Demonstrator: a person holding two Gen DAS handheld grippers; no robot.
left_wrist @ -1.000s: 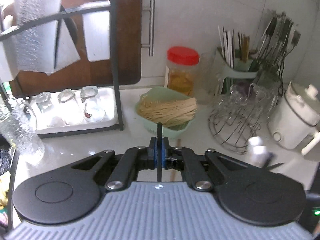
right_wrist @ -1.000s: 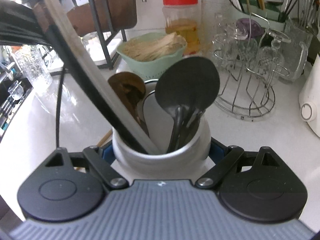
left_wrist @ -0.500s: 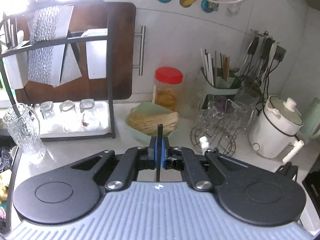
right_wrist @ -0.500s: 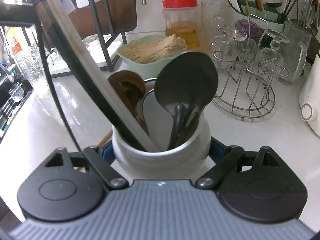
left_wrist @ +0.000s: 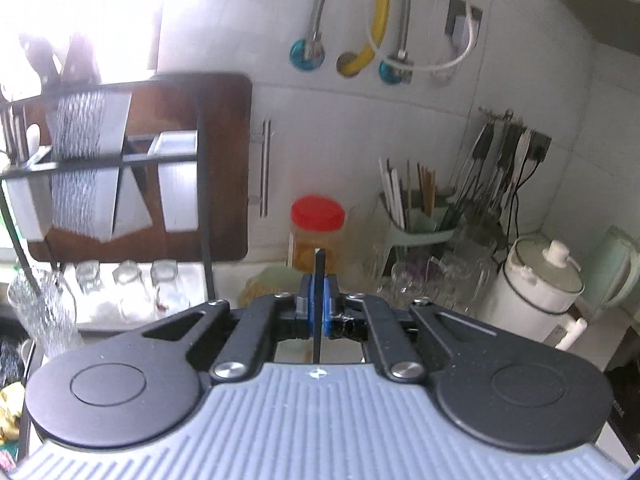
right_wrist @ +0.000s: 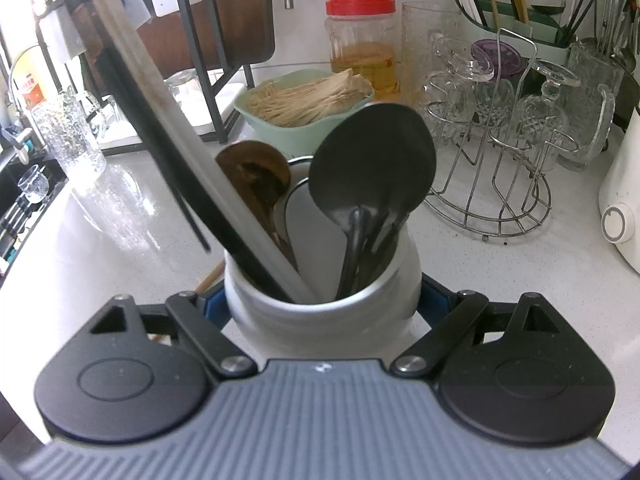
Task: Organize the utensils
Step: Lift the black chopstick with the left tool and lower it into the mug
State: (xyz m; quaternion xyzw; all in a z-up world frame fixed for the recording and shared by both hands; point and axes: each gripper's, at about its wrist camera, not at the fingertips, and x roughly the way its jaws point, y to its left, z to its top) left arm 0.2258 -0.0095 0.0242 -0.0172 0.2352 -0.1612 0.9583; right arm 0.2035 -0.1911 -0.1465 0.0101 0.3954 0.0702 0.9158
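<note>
Two tools in play: left tool [left_wrist: 318, 312] is clenched on a thin black stick [left_wrist: 319, 280], prob a chopstick, held upright btw the blue pads; right tool [right_wrist: 322, 308] is clamped around the white utensil crock [right_wrist: 320, 300], pads on both sides of its body, crock sitting on the white bench [right_wrist: 500, 280]. In the right wrist view a thin black stick [right_wrist: 176, 184] hangs w/ its tip just left of the crock rim, not inside yet; looks like the same one the left tool carries, can't confirm. Crock already has a black ladle [right_wrist: 372, 176], a wooden spoon [right_wrist: 256, 176] and a long pale-and-black handle [right_wrist: 192, 160] leaning left, so free space is approx the middle gap near the white inner wall. Step in hand, my read: drop the stick into the crock. Do it well: keep the right tool firm so the crock doesn't tip or slide, bring the stick tip over the rim on the open side, avoid knocking the leaning handle, lower near vertical till the tip is well below the rim, then release. Don't let go early; a thin stick could bounce out onto the bench. Green basket of skewers [right_wrist: 304, 108] and glass rack [right_wrist: 492, 160] sit behind, well apart from the crock; no need to go near.
</note>
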